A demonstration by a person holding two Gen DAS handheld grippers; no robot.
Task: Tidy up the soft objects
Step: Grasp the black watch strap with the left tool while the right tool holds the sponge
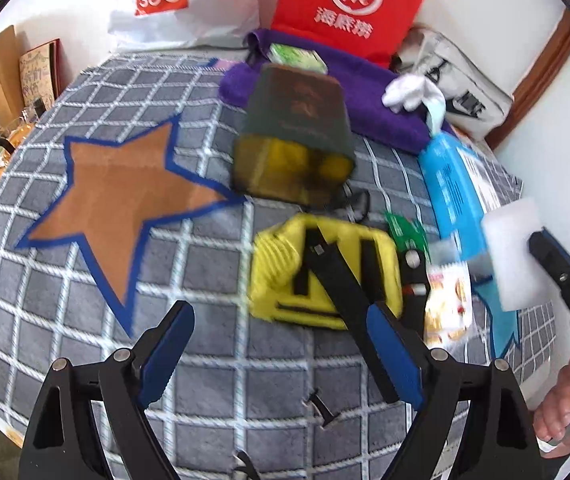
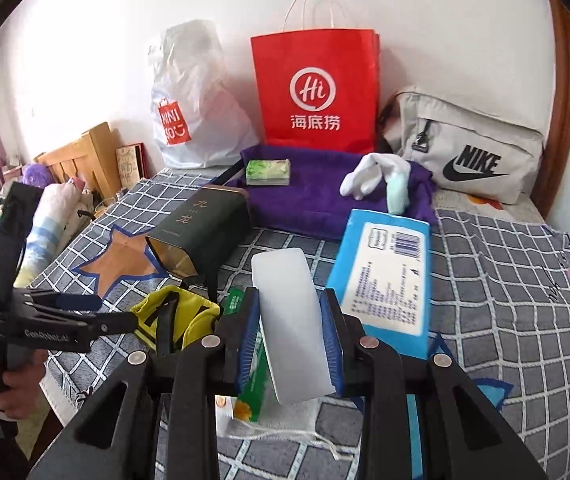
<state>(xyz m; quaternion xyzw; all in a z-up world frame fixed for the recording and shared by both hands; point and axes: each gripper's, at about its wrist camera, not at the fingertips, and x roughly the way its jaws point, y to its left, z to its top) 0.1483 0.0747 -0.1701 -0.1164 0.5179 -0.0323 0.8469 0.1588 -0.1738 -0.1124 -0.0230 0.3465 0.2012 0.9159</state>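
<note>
1. Towel (image 2: 317,196), purple, lies flat at twelve o'clock and already bears socks (image 2: 369,178) and tissues (image 2: 268,172); likely the collecting spot.
2. Sponge (image 2: 291,320), white, is clamped between the right gripper (image 2: 291,344) pads, lifted off the blanket (image 2: 505,280), probably bound there.
3. Left gripper (image 1: 285,352) hangs spread wide, holding nothing, over the yellow pouch (image 1: 281,264).

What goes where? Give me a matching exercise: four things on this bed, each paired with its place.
Things:
1. white sponge
2. green tissue packet
3. dark tin
4. grey Nike bag

Places:
A. lying on its side on the checked blanket
B. against the wall, right of the red paper bag
C. on the purple towel
D. between the right gripper's fingers

Pairs: 1-D, 2-C, 3-A, 4-B
</note>
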